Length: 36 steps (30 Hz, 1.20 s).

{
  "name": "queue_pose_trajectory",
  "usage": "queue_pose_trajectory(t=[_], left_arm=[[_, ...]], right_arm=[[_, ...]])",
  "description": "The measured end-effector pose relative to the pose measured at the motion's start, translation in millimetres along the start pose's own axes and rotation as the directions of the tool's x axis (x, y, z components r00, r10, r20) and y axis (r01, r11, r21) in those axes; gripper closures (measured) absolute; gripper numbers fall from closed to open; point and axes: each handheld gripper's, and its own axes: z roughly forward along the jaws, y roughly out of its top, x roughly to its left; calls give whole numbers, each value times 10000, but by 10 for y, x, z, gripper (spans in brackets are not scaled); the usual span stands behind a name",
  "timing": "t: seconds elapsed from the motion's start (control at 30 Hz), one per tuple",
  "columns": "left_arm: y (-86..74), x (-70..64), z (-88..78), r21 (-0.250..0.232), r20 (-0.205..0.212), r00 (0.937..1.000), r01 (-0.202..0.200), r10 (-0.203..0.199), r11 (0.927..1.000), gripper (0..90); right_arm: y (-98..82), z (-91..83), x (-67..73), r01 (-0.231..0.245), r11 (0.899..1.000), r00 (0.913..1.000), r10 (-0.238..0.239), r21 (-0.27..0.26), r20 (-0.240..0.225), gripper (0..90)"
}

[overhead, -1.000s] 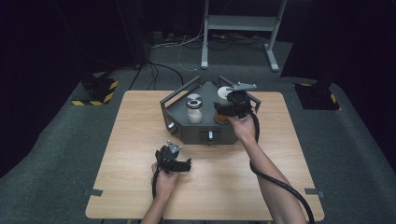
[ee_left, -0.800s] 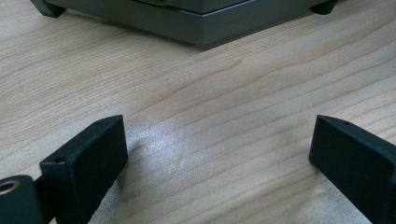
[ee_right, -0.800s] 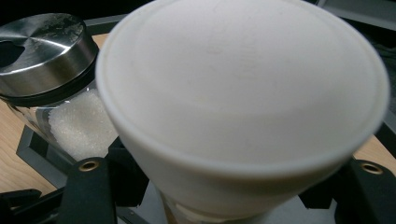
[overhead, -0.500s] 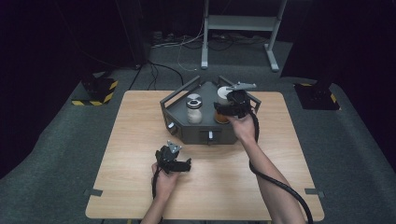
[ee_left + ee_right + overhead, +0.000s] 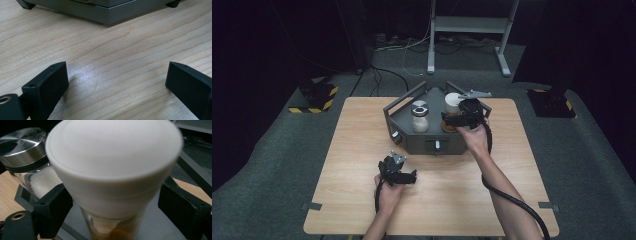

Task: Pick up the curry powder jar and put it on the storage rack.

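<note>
A light wooden worktop (image 5: 362,130) with visible grain is set on a grey carpeted floor (image 5: 272,190). The room beyond it is kept dark, so that walls cannot be made out; light falls mainly on the worktop and the carpet around it. Behind the worktop, a pale metal stand (image 5: 469,25) with two legs and a crossbar is seen, and several cables (image 5: 397,47) are laid across the floor near it. Two dark floor blocks edged with yellow-and-black hazard tape are placed at the left (image 5: 318,95) and the right (image 5: 552,102).
</note>
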Motion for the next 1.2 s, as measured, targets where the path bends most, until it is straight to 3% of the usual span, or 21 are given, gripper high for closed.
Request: queue_pose_trajectory(t=[0.47,0.7,1.2], left_arm=[[-3,4,2,-17,42,10000,61,-61,10000,45],[-5,3,3,-28,37,10000,63,-63,10000,45],[-4,5,3,-22,43,10000,56,-56,10000,45]], right_arm=[[-256,-196,-144,-266,9990,9992,255,-364,-293,87],[-422,-271,-180,-204,9982,9996,191,-561,-221,73],[-572,-366,-220,-197,9986,9998,198,-494,21,90]])
